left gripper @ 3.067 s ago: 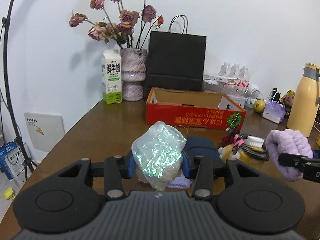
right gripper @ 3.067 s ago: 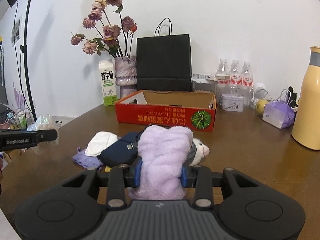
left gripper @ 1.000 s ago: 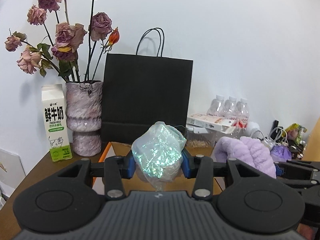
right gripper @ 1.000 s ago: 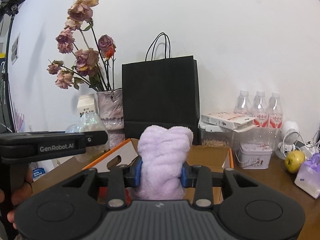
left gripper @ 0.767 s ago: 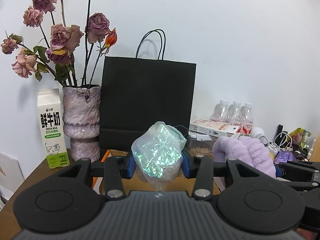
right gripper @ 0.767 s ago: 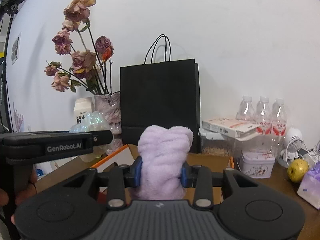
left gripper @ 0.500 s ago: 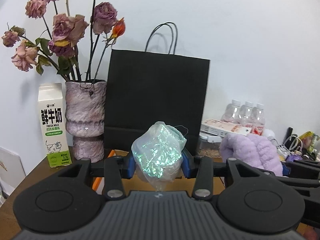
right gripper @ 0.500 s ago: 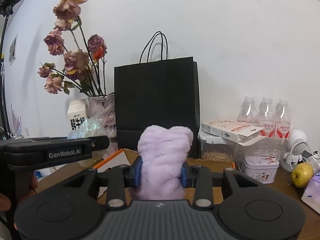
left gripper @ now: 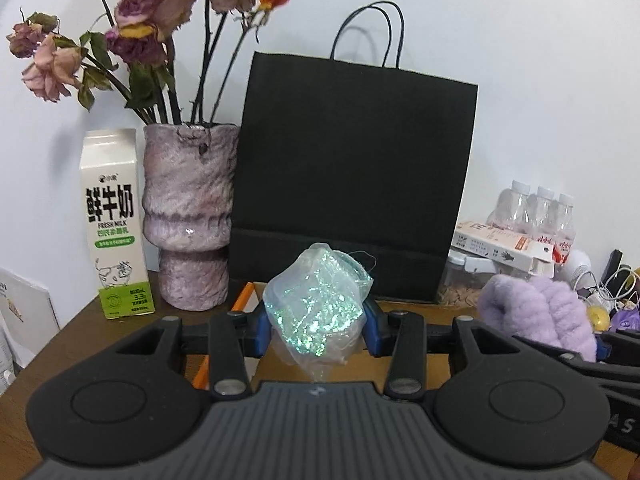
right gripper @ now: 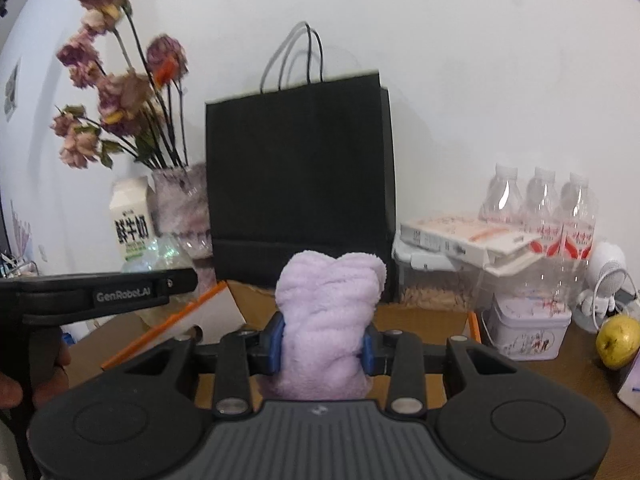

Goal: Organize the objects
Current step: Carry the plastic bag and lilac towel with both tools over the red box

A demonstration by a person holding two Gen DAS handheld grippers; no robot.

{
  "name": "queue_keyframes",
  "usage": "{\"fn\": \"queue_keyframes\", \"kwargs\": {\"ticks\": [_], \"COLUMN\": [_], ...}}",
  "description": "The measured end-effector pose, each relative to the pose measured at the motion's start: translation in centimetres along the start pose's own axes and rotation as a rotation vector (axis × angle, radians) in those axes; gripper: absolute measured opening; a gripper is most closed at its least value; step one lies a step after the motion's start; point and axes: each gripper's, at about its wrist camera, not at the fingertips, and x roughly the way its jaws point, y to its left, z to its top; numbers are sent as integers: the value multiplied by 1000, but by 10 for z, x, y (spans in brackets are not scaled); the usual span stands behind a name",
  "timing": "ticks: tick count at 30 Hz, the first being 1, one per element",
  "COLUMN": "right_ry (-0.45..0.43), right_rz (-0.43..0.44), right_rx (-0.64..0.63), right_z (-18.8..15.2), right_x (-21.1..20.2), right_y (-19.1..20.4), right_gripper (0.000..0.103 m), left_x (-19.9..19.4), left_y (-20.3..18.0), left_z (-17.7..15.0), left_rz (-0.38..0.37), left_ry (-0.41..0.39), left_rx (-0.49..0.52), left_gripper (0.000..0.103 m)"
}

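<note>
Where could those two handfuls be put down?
Likely the open cardboard box before the black paper bag; its visible floor looks bare. The table's right end is crowded: water bottles, a tin, a yellow fruit.

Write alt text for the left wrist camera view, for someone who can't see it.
The left gripper holds a crumpled iridescent plastic bag in its jaws above an open cardboard box. Behind stand a black paper bag, a vase of dried roses and a milk carton; a fluffy purple cloth shows at right.
</note>
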Motion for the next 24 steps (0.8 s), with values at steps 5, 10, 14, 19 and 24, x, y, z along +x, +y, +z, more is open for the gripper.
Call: {"fn": "queue_keyframes", "kwargs": {"ticks": [5,10,14,19,24], "right_ry": [48,87,105,130,143], "right_rz": [-22,-30,-38,-51,-59], "right_rx": [21,36,34,27,33], "right_z": [-11,-21,-25,-29,-30], "right_x": [18,30,35,40,43], "right_y": [-6,-12,-13,-12,-13], "right_gripper": [35,35,35,37,58], "left_x": [10,16,22,27,27], "left_y": [-5,-7,-7,-9,-7], "left_z": [-11,-17,-22,-27,-26], "left_rz": [-4,5,5,3,1], "left_ry": [31,49,66,85,86], "left_rx": [23,31,35,45,39], "left_gripper": [44,44,44,45,65]}}
